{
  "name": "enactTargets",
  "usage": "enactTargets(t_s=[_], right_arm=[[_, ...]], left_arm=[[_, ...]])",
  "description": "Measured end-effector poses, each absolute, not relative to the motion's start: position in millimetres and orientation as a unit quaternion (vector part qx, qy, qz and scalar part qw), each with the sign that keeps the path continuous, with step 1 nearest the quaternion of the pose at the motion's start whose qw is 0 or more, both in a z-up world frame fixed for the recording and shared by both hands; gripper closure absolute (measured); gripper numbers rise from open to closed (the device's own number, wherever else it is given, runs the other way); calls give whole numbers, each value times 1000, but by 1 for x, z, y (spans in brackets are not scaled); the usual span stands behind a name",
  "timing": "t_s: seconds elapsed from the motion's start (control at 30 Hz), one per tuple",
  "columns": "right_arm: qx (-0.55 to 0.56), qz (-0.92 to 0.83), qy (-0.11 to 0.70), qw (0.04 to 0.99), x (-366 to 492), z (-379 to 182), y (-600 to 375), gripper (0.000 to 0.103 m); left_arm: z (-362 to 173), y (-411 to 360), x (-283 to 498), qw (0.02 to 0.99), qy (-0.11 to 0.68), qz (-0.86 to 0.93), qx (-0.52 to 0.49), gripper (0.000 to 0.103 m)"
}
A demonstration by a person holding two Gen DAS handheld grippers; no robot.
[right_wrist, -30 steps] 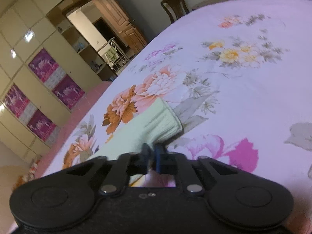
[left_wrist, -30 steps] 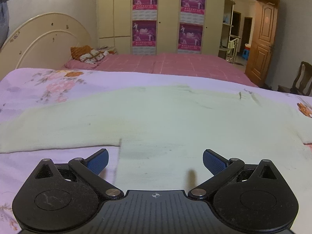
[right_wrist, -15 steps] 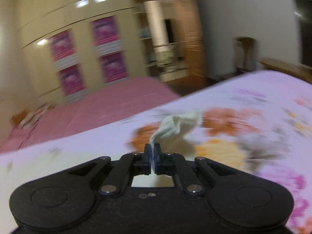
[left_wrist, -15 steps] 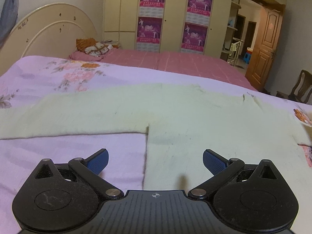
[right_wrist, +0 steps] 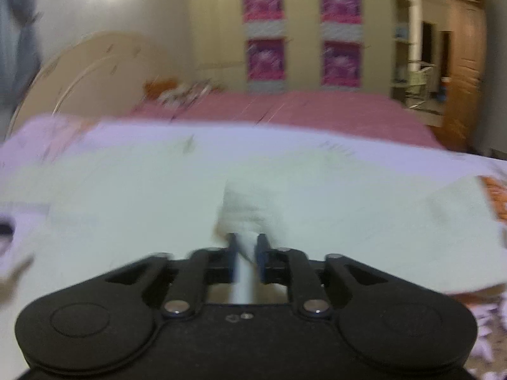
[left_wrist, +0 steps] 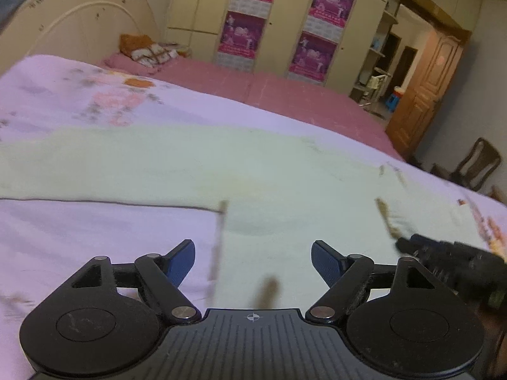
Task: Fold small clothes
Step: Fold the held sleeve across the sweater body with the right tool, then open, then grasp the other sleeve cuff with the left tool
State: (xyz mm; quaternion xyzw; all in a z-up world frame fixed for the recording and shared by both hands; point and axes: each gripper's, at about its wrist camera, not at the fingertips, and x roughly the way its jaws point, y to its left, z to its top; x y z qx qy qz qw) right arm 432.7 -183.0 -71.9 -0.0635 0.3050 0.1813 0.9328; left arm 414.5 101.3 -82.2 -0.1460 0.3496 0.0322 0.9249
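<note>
Bed (left_wrist: 79,231) w/ lilac floral sheet takes up most of both views; landmark = the pale green sweater (left_wrist: 253,171) spread flat on it. Behind the sweater: pink-covered mattress part (left_wrist: 285,91), then wardrobe (left_wrist: 282,19) w/ four magenta posters, cream headboard (left_wrist: 79,28) off to the left, wooden door (left_wrist: 424,95) to the right, dark chair (left_wrist: 475,167) below the door. Pillows (left_wrist: 149,52) lie at the headboard end.

Sweater: body runs toward the cam, one sleeve stretches left across the sheet; right wrist view is motion-blurred, details soft.

Left hand-held gripper (left_wrist: 253,261) hangs just above the sweater's near hem, jaws spread wide, nothing between them. Its blue pads (left_wrist: 182,259) straddle the body's left edge.

Right hand-held gripper (right_wrist: 246,248) is clamped on a bunched bit of the sweater fabric, which sticks up between the jaws over the garment's body. From the left wrist view it shows as a dark blur (left_wrist: 450,259) at the sweater's right side.
</note>
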Motion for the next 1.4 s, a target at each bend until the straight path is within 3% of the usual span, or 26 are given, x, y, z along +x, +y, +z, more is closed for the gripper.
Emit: enactTargets(t_s=[0.07,0.13,0.23,0.5,0.57,0.6,0.83,1.4], right_arm=[[-71,185,279,940,417,-65,-189,69],[-51,192,271,942,406,-60,-207,72],[-21,166,271,948,386,-56,-231,73],[68,103,280,952,380,-51,-303,71],[84,94,279,952,382,-54,-312,70],[88,91,280,952,382,-54,-315,70],[142,102,285,942,388,-61,-320,67],[339,105,315,880,436,-90,-338,63]], left_arm=[[-87,91,429,920,354,6,-166,23],[-94,73,450,912,360,-32,-194,36],[-105,32,485,899,371,-88,-215,43],[-140,-45,564,877,394,-118,-249,44],[-144,-51,574,879,396,-110,-241,96],[-147,-50,580,875,403,-110,-246,98],[-127,8,572,906,346,-58,-237,98],[-138,110,543,905,353,4,-239,98]])
